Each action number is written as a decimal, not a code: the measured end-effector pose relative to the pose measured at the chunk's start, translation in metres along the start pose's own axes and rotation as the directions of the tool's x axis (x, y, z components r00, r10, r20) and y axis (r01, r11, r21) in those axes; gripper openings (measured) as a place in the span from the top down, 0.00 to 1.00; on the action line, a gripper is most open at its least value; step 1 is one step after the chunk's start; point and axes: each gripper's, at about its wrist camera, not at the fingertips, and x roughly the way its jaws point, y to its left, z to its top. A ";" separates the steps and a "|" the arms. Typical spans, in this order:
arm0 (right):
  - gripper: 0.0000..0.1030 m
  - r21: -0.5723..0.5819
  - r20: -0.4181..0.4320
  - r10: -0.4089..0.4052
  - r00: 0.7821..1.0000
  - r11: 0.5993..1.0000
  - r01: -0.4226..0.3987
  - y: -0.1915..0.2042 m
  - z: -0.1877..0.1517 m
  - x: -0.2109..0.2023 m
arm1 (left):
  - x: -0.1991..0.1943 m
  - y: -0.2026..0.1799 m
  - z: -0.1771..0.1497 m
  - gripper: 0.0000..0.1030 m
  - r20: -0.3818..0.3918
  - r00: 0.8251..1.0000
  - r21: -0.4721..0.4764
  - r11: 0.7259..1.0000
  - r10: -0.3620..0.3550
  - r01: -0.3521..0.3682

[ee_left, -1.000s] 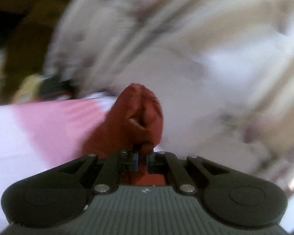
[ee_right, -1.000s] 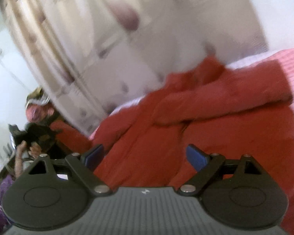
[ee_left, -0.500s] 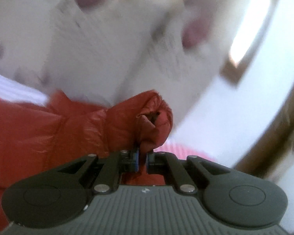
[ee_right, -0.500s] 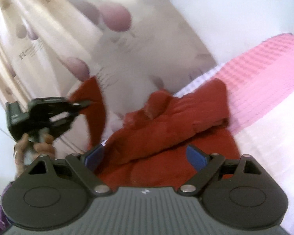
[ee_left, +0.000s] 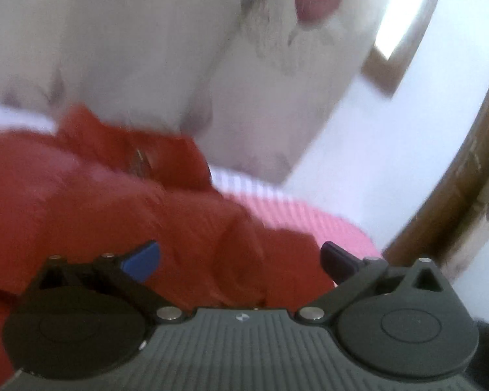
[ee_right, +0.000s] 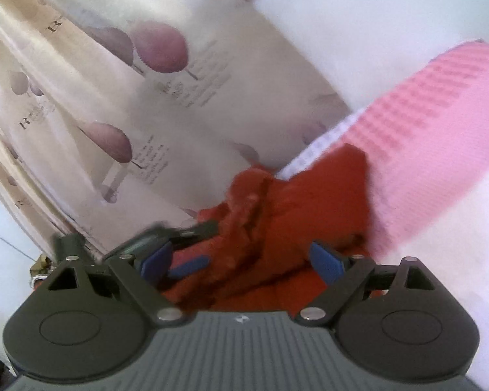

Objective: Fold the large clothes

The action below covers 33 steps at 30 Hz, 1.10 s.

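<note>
A red padded garment [ee_left: 114,211] lies bunched on the pink and white bed cover [ee_left: 309,215]. My left gripper [ee_left: 239,260] hovers just over it with its jaws opening wide. Red fabric lies below and between the jaws, and the pads do not press on it. In the right wrist view the same garment [ee_right: 293,202] sits ahead in folds. My right gripper [ee_right: 241,260] stands open close above it, holding nothing. The left gripper [ee_right: 199,246] shows there at the garment's left edge, blurred, jaws apart.
A pale curtain [ee_right: 146,114] printed with purple shapes and lettering hangs close behind the bed. A white wall and a brown wooden frame [ee_left: 456,195] stand to the right. The bed cover [ee_right: 440,123] stretches on to the right of the garment.
The left gripper was shut on a red fold, then let it go and opened wide. The fold dropped onto the pile. The right gripper came closer to the garment.
</note>
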 end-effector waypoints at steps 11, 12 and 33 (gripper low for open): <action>0.52 -0.193 -0.205 -0.149 0.967 0.975 0.110 0.015 0.020 0.158 | -0.022 0.124 0.024 0.28 -0.017 0.949 -0.147 0.938 0.314 -0.313; 0.84 -0.225 -0.240 -0.183 0.953 0.966 0.129 0.017 0.016 0.170 | -0.021 0.133 0.024 0.29 -0.027 0.944 -0.159 0.931 0.328 -0.328; 0.89 -0.410 -0.183 -0.315 0.931 0.885 0.219 0.006 -0.016 0.154 | 0.020 0.175 0.020 0.72 -0.023 0.917 -0.072 0.914 0.399 -0.399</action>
